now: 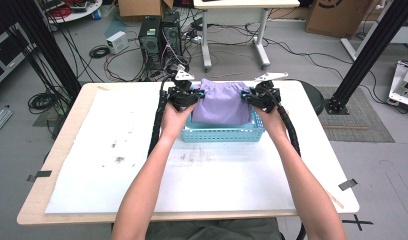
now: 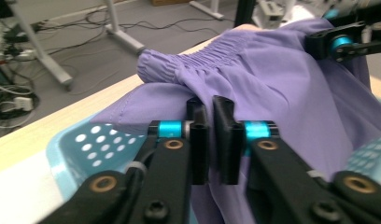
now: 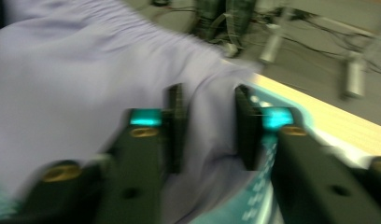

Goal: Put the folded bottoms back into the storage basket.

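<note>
A purple cloth (image 1: 222, 102) with a gathered elastic edge hangs into a light blue perforated basket (image 1: 222, 134) at the table's far middle. My left gripper (image 1: 192, 95) grips its left side; in the left gripper view the jaws (image 2: 210, 105) are pinched together on a fold of the cloth (image 2: 272, 79) above the basket wall (image 2: 86, 144). My right gripper (image 1: 249, 95) is at the cloth's right side. In the blurred right gripper view its jaws (image 3: 207, 100) stand apart with cloth (image 3: 62, 70) between them, over the basket rim (image 3: 268, 186).
White paper (image 1: 117, 165) covers the wooden table (image 1: 42, 200). Beyond the far edge stand computer towers (image 1: 159, 37), loose cables and a desk's legs (image 1: 207, 40). Black frame posts (image 1: 372, 50) rise at both sides. A round stool (image 1: 314, 97) sits by the right edge.
</note>
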{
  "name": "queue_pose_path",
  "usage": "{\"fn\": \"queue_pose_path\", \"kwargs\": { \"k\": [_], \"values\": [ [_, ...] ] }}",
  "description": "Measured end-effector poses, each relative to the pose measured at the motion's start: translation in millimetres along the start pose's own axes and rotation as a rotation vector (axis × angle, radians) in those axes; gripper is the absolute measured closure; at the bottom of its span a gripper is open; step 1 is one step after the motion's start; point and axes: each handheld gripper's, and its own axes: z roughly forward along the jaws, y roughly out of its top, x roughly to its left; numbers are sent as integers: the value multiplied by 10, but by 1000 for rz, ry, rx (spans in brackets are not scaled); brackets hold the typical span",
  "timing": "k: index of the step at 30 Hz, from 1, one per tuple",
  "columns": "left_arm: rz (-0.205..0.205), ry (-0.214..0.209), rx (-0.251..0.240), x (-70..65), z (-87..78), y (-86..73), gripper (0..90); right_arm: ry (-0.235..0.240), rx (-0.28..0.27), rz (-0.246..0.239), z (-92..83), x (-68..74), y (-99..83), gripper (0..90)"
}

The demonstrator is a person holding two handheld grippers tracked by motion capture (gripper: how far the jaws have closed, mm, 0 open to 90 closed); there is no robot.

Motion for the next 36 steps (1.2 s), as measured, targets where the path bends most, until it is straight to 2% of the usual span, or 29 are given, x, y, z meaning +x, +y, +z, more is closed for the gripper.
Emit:
{"fn": "queue_pose_path", "kwargs": {
  "k": [1, 3, 5, 7, 11, 15, 18, 19, 20, 22, 24, 26, 31, 36],
  "values": [
    [-20, 27, 6, 16, -2, -9, 633, -6, 3, 4, 6, -13, -6, 636],
    [-49, 49, -7, 55, -38, -27, 502, -20, 9, 17, -3, -42, -19, 565],
    [-48, 59, -26, 87, -118, -42, 452, -26, 5, 31, -53, -58, -21, 526],
    [-25, 70, -35, 95, -207, -53, 409, -15, -16, 26, -131, -61, -23, 478],
    [9, 64, -79, 79, -457, -100, 386, -4, -52, 1, -341, -21, -40, 436],
    [79, 59, -104, 19, -729, -175, 359, 13, -81, -20, -543, 13, -121, 390],
    [112, 39, -133, -46, -923, -287, 335, 32, -110, -24, -679, 51, -241, 357],
    [118, 36, -147, -68, -977, -332, 329, 34, -105, -26, -715, 64, -286, 350],
    [126, 36, -152, -84, -1031, -377, 285, 44, -121, -34, -781, 79, -396, 330],
    [122, 23, -168, -123, -1129, -486, 278, 47, -120, -30, -806, 82, -438, 316],
    [130, 18, -173, -158, -1190, -575, 274, 63, -130, -13, -871, 76, -570, 307],
    [144, 30, -166, -205, -1241, -672, 265, 68, -141, 3, -926, 69, -686, 295],
    [147, 47, -173, -292, -1331, -906, 264, 69, -133, 27, -1036, 53, -936, 288],
    [125, 55, -173, -300, -1367, -1104, 264, 63, -121, 55, -1085, 26, -1086, 265]
  ]
}}
